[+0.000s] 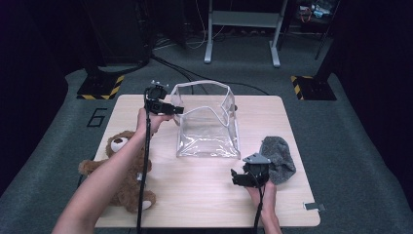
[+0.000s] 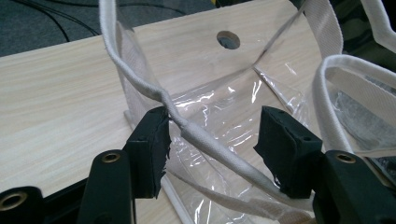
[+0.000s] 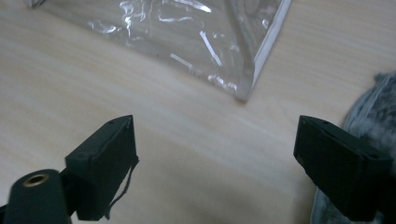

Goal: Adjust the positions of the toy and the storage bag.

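A clear plastic bag (image 1: 207, 124) with white trim and white strap handles stands open in the middle of the wooden table (image 1: 204, 195). My left gripper (image 1: 175, 109) is at the bag's left rim. In the left gripper view, my left gripper (image 2: 215, 149) stands open with the white handle strap (image 2: 205, 142) running between the jaws. The strap brushes the left pad (image 2: 152, 144) and is not pinched. My right gripper (image 1: 243, 176) hovers open over bare wood near the bag's front right corner (image 3: 243, 93), with nothing between its jaws (image 3: 215, 158).
A brown teddy bear (image 1: 122, 165) lies at the table's left front edge. A grey fuzzy cloth thing (image 1: 278, 157) lies just right of my right gripper, and its edge (image 3: 373, 112) appears in the right gripper view. A round hole (image 2: 228, 39) pierces the tabletop behind the bag.
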{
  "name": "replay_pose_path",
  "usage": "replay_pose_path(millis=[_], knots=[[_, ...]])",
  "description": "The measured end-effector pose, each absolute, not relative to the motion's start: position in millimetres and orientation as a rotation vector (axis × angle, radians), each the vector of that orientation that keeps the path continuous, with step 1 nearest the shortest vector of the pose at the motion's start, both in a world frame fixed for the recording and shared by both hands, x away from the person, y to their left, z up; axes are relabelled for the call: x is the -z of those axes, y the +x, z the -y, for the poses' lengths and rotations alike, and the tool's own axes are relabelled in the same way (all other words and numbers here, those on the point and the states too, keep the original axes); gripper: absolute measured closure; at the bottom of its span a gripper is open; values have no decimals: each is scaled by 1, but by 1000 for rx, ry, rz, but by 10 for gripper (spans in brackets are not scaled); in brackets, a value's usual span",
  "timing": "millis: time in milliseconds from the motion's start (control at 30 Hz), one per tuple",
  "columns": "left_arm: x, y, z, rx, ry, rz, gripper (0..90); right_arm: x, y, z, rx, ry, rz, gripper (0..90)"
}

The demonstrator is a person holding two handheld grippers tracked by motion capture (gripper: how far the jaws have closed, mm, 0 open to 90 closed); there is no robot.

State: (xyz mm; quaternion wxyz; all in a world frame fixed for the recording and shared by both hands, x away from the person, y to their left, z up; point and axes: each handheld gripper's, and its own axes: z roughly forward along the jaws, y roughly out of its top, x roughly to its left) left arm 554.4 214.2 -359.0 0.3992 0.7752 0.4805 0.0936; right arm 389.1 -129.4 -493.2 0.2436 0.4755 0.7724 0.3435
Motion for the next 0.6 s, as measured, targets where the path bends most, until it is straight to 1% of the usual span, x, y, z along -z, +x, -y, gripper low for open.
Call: replay_pose_path(millis=[33,100,133,167,233,267,300,400,467,533,600], knots=[[359,555,-215,-223,1950,-1230,461,490,396,127,-937,1300,-2101,171],[358,556,-217,-221,1953,-1223,504,487,407,125,-956,1303,-2083,264],[357,556,-217,-221,1953,-1222,519,486,411,125,-952,1307,-2081,281],[357,556,-217,-220,1949,-1222,539,484,418,122,-955,1321,-2071,342],[356,556,-216,-220,1957,-1214,572,484,428,119,-957,1341,-2077,384],[356,556,-216,-221,1958,-1208,591,483,431,118,-953,1331,-2068,450],[356,556,-216,-220,1961,-1205,609,483,434,117,-944,1322,-2075,460],[356,555,-216,-219,1961,-1206,650,483,440,112,-924,1317,-2051,606],[356,555,-216,-220,1966,-1197,677,484,441,112,-901,1303,-2061,733],[356,555,-216,-220,1966,-1190,704,483,441,112,-900,1302,-2053,790],[356,555,-216,-218,1960,-1186,728,482,441,111,-898,1302,-2054,830]])
